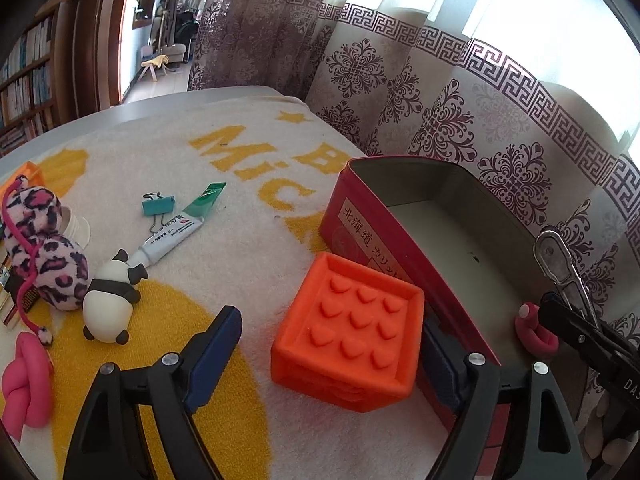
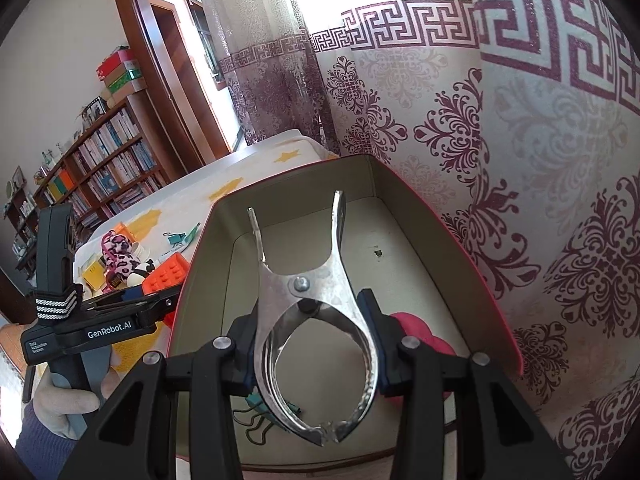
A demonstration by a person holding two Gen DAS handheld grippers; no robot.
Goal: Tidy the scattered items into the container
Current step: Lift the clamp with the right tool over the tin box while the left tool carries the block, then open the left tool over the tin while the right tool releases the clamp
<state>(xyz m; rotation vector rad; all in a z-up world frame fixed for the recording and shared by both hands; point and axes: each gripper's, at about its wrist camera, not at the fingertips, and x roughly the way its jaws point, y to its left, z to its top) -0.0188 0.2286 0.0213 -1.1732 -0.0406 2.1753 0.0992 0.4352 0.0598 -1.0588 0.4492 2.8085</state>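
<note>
Left tool [image 1: 332, 354] spread wide, angled downward; right tool [image 2: 314, 354] clamped narrow, likewise tilted down.

I note a red tin [image 1: 362, 220] with a pale cream inside and a white label in dark script. Beside it, an orange block [image 1: 352, 334] carries a grid of raised hearts. The cloth [image 1: 248, 240] on the counter is cream with yellow lettering and stars. The plush [image 1: 44, 256] is pink with dark leopard spots. The panda figure [image 1: 110, 300] is black and white. The binder clip [image 1: 158, 205] is teal; the tube [image 1: 176, 232] white and green. The clamp [image 2: 316, 320] is bare silver. The curtain [image 1: 460, 120] is off-white with maroon ornaments and a key-pattern band.
</note>
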